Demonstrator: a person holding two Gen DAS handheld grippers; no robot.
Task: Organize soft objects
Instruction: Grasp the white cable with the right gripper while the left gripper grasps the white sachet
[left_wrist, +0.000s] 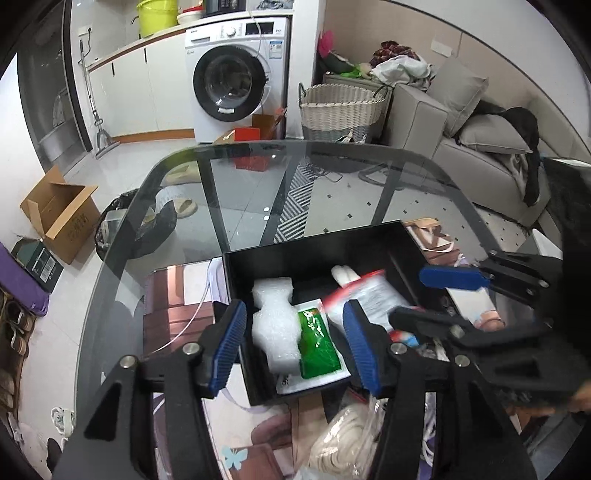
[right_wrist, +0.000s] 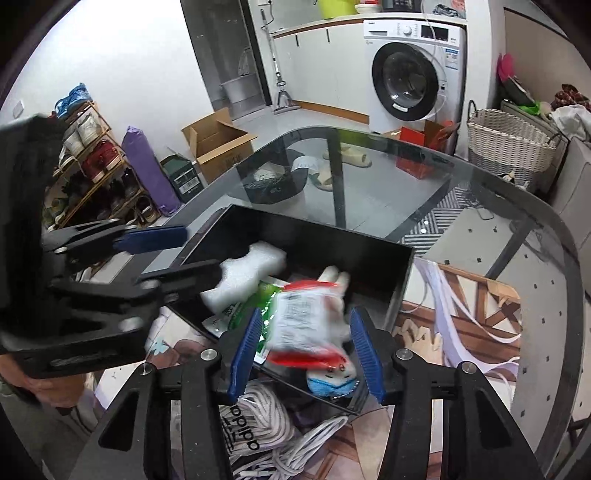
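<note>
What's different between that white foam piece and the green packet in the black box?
The foam piece is white, thick and lumpy, with a bubbly surface; the green packet is flat, glossy and printed with white markings. The foam has a wavy outline, while the packet has straight edges. The foam's edge overlaps the packet's. Both lie inside the black box, and neither is held.

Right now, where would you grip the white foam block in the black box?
Grip the white foam block across its narrow waist, coming from above: it lies flat in the black box, and the green packet crowds one long side.
</note>
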